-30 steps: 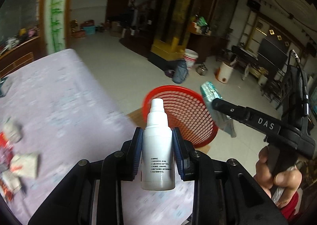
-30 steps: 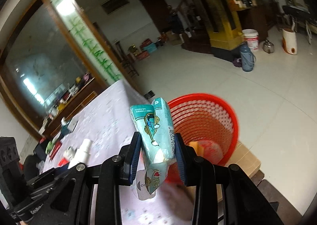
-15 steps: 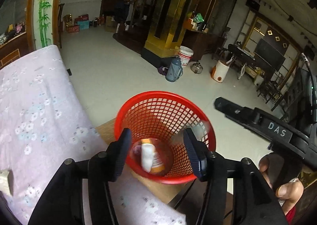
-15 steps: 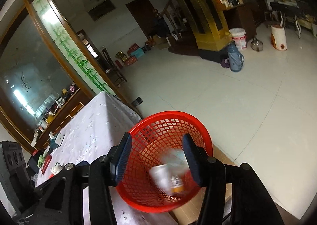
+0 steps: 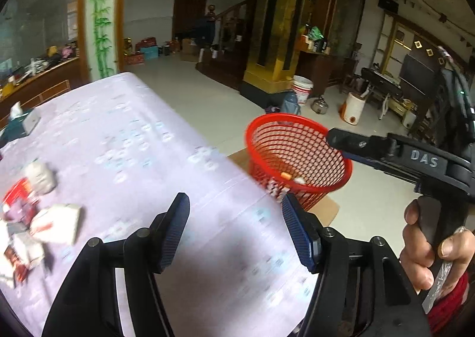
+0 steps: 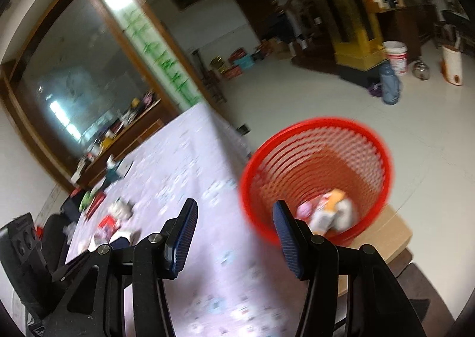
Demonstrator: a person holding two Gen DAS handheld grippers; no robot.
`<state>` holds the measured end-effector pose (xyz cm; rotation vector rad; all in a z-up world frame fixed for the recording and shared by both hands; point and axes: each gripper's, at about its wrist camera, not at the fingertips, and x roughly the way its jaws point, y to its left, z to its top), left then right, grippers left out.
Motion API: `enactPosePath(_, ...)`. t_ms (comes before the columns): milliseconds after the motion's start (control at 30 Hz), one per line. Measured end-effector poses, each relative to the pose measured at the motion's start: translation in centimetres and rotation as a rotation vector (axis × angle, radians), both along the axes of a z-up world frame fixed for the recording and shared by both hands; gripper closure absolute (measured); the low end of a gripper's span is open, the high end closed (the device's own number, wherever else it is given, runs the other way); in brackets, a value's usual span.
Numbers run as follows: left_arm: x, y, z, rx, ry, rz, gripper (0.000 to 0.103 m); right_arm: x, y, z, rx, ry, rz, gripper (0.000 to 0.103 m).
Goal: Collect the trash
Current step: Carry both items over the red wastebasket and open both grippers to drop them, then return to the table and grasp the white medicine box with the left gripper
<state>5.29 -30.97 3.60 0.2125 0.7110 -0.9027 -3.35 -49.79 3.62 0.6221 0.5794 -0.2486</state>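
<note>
Left hand-held gripper (image 5: 234,230) and right hand-held gripper (image 6: 234,236) both spread wide, empty. Red basket (image 5: 335,185) right of centre holds trash (image 6: 326,215), blurry, maybe cartons. More wrappers (image 5: 38,218) lower left on surface (image 5: 142,135).

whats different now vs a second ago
Both grippers let go: the left gripper dropped its white spray bottle and the right gripper its teal packet into the red mesh basket. Both now stand open and empty, swung back over the table. The basket and the trash pile stayed put.
</note>
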Motion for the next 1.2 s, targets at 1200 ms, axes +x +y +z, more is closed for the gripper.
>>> enactPosePath(1200, 13.2, 33.1, -5.2, -0.018, 0.174, 0.665, 0.059, 8.1, 19.2, -1.7, -0.107, 0.120, 0.458, 0.045)
